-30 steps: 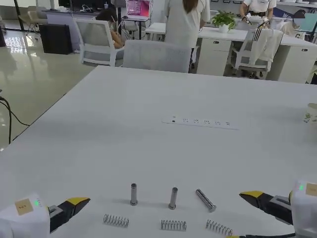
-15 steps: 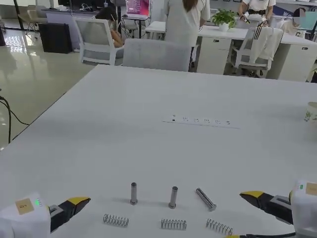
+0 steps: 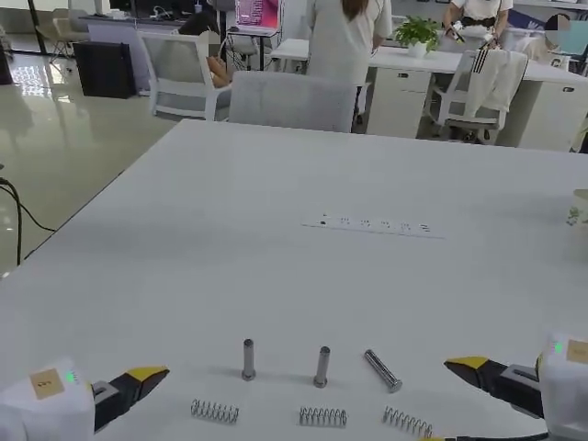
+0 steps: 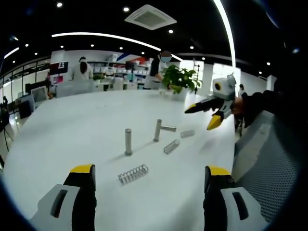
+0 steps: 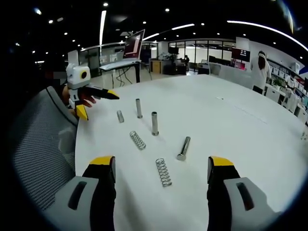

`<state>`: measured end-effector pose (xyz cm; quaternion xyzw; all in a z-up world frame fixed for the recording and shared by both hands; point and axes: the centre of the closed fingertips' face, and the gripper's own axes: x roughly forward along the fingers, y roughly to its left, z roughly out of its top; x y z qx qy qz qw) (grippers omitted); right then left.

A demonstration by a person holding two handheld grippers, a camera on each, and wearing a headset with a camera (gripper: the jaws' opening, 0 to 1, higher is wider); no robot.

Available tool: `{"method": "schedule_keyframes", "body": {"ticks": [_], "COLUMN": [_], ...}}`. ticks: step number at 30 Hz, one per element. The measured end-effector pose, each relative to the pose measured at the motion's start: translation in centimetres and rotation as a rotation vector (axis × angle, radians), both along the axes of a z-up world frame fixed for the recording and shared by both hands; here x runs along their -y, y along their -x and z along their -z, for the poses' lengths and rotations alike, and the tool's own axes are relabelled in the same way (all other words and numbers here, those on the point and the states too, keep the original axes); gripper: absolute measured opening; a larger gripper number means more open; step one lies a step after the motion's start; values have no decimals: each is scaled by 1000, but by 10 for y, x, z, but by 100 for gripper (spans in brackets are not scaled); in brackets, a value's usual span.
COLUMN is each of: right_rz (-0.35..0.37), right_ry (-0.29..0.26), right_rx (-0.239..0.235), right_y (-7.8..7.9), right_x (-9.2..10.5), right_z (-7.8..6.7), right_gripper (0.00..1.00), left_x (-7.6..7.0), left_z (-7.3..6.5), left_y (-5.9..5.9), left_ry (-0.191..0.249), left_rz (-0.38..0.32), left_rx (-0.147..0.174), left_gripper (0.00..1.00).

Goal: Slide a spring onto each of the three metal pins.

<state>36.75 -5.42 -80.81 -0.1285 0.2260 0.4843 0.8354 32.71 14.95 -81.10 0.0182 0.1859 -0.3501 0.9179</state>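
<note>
White laminate counter (image 3: pixel 276 230), lower centre: grey cylindrical metal pins (image 3: pixel 322 366) shown above coiled wire springs (image 3: pixel 322 417); left gripper (image 4: pixel 150 169) and right gripper (image 5: pixel 161 161) jaws held released.

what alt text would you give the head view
On a white table, the left pin and middle pin stand upright and the right pin lies flat, with three springs lying in front. The left gripper and right gripper, both open, flank them.
</note>
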Motion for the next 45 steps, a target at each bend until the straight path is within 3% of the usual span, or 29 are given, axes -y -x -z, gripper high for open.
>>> {"method": "schedule_keyframes", "body": {"ticks": [12, 18, 28, 33, 40, 45], "right_rz": [3, -5, -16, 11, 68, 78], "right_ry": [30, 46, 135, 183, 214, 241], "right_rx": [0, 5, 16, 13, -34, -77], "right_y": [-11, -24, -45, -58, -74, -77], "right_x": [2, -3, -16, -15, -17, -23], "right_z": [-3, -9, -5, -2, 3, 11], "right_gripper": [76, 75, 67, 56, 42, 32], "left_x": [0, 0, -2, -2, -2, -1], "left_z": [0, -2, -3, -5, -4, -4], "left_y": [0, 0, -1, -1, 0, 0], "left_ry": [-1, 0, 2, 3, 2, 1], "left_rz": [-2, -4, -14, -17, -18, -15], "left_rx": [1, 3, 10, 14, 13, 10], "left_gripper": [90, 90, 90, 89, 89, 89]}}
